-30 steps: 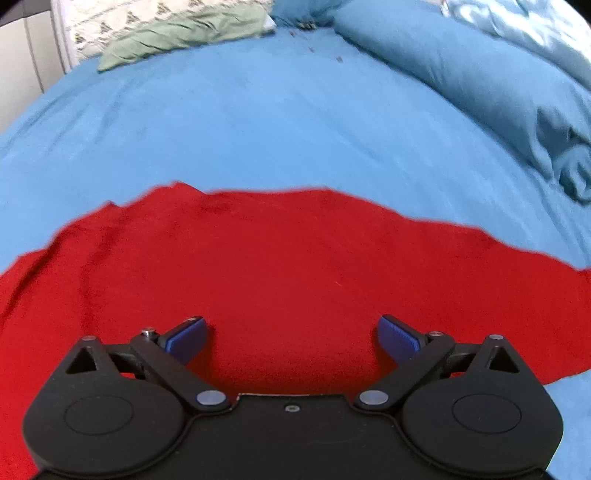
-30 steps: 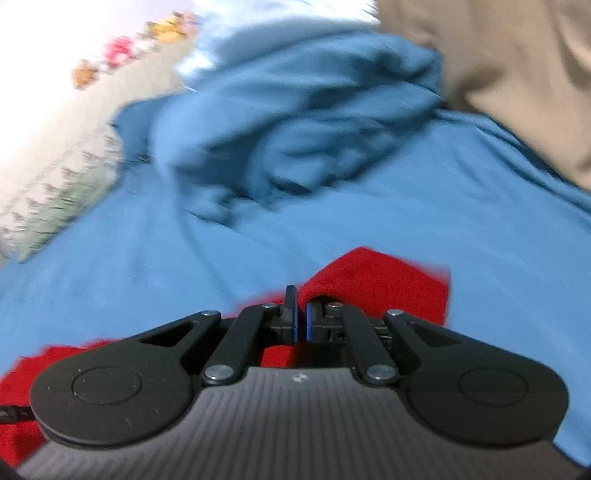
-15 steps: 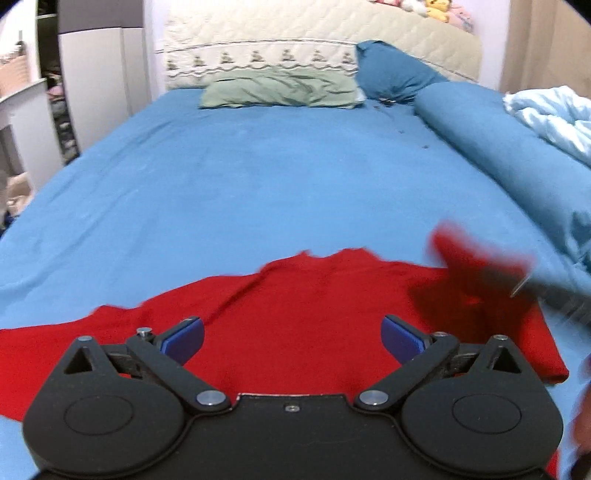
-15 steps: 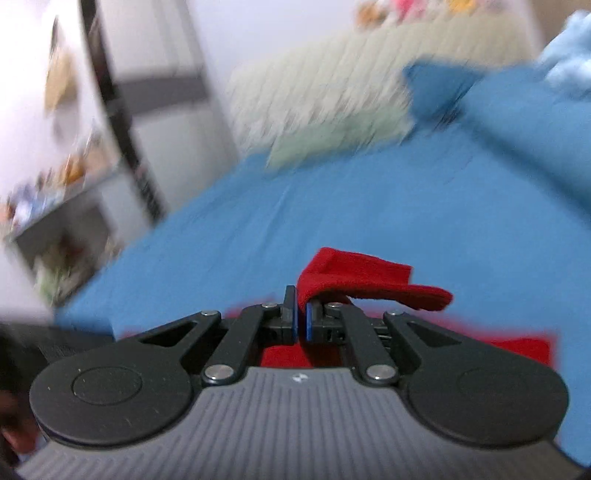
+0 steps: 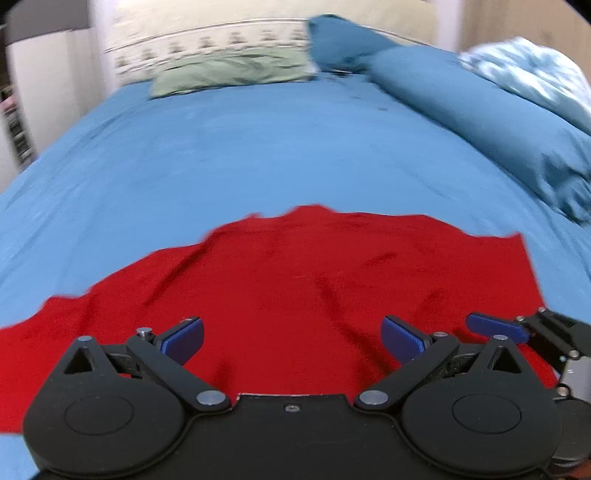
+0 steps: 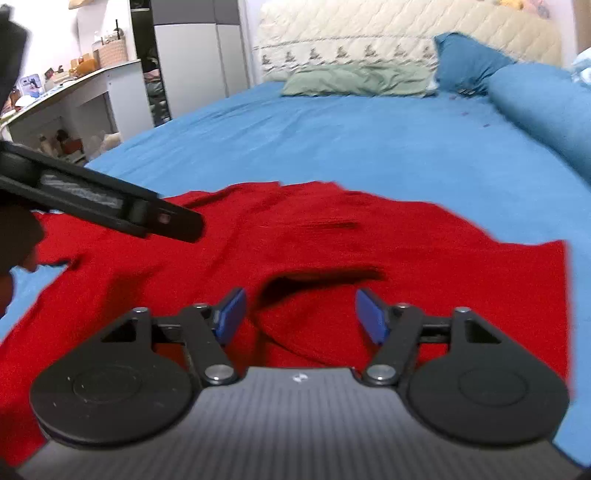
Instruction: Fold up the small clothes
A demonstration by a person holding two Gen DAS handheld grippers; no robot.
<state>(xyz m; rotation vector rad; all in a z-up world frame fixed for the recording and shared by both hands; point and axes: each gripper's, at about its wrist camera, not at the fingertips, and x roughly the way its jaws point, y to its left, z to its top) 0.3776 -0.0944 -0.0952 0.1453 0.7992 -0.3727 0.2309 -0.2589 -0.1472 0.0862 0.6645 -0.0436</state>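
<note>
1. Right hand-held gripper [image 6: 299, 314]: jaws apart and opening. A folded-over flap of the red garment [image 6: 332, 258] lies on the cloth between and below the blue pads [image 6: 231, 314], which do not press on it.
2. Left hand-held gripper [image 5: 291, 341]: jaws wide apart, nothing clamped. It hangs over the near part of the red garment [image 5: 295, 288]; cannot tell if the pads [image 5: 184, 339] touch the fabric.
3. In the left wrist view, one finger of the right hand-held gripper [image 5: 496, 326] comes in at the lower right, just beside the left unit, over the garment's right edge.
4. In the right wrist view, the left unit's black body [image 6: 110, 203] crosses the left side above the cloth, and a dark hand [image 6: 14, 236] shows at the left edge.
5. Red garment: spread mostly flat on the blue bed sheet [image 5: 258, 155], near the bed's foot, wrinkled, with its right edge straight and its left part trailing off to a narrower end.
6. Further out: a rolled blue duvet [image 5: 480, 122] along the right side, with light blue bedding [image 5: 528, 77] on it.
7. At the head: a green pillow [image 6: 358, 79], a blue pillow [image 6: 465, 62] and a quilted cream headboard [image 6: 388, 33].
8. Left of the bed: a white table [image 6: 74, 96] with clutter and a grey wardrobe [image 6: 195, 59].
</note>
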